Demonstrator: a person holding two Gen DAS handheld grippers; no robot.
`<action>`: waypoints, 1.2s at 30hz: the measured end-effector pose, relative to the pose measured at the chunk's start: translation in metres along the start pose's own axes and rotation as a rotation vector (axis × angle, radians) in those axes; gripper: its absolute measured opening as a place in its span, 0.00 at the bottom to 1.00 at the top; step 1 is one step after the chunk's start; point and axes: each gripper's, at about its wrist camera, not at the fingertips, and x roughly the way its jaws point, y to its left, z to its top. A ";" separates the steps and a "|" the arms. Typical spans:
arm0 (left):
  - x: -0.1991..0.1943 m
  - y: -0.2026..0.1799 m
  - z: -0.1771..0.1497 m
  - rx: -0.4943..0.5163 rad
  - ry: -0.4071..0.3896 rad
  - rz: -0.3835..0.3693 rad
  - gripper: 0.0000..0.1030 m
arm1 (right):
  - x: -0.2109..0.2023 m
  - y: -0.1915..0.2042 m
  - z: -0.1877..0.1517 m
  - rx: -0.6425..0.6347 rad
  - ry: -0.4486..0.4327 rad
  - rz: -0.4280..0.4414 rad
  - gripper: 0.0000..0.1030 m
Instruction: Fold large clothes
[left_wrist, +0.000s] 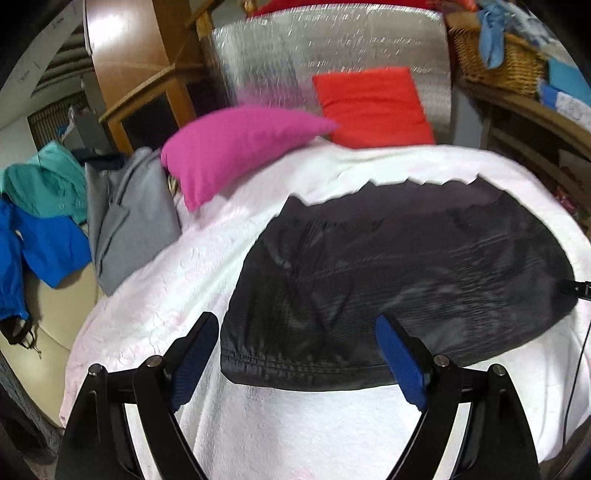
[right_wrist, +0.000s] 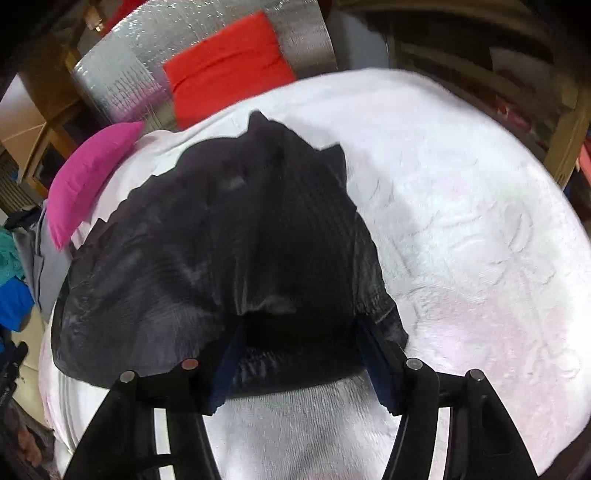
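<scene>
Watching black garment (left_wrist: 399, 273) lie mid-frame on white bed cover (left_wrist: 147, 302); left gripper (left_wrist: 295, 354) fingers apart, empty; right gripper (right_wrist: 299, 354) fingers apart astride a raised fold, which we fear slips out

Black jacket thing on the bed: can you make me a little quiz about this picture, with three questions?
1. True or false: the fingers of the left gripper are clamped shut on the black garment.
2. Pick one: what colour is the pillow leaning against the silver board? A red, B green, C yellow.
3. Fill the gap: the black garment lies spread on a ___ blanket.

Key: 1 false, the fingers stand wide open and hold nothing. 2 A. 3 white.
</scene>
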 end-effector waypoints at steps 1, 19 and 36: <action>-0.004 0.001 0.002 0.007 -0.016 0.003 0.85 | -0.009 0.001 0.001 0.001 -0.029 0.014 0.63; -0.110 -0.005 0.009 -0.004 -0.203 -0.012 0.85 | -0.134 0.075 -0.035 -0.118 -0.282 0.157 0.64; -0.018 0.025 -0.013 -0.120 0.013 -0.063 0.85 | -0.042 0.034 -0.044 0.101 -0.085 0.236 0.70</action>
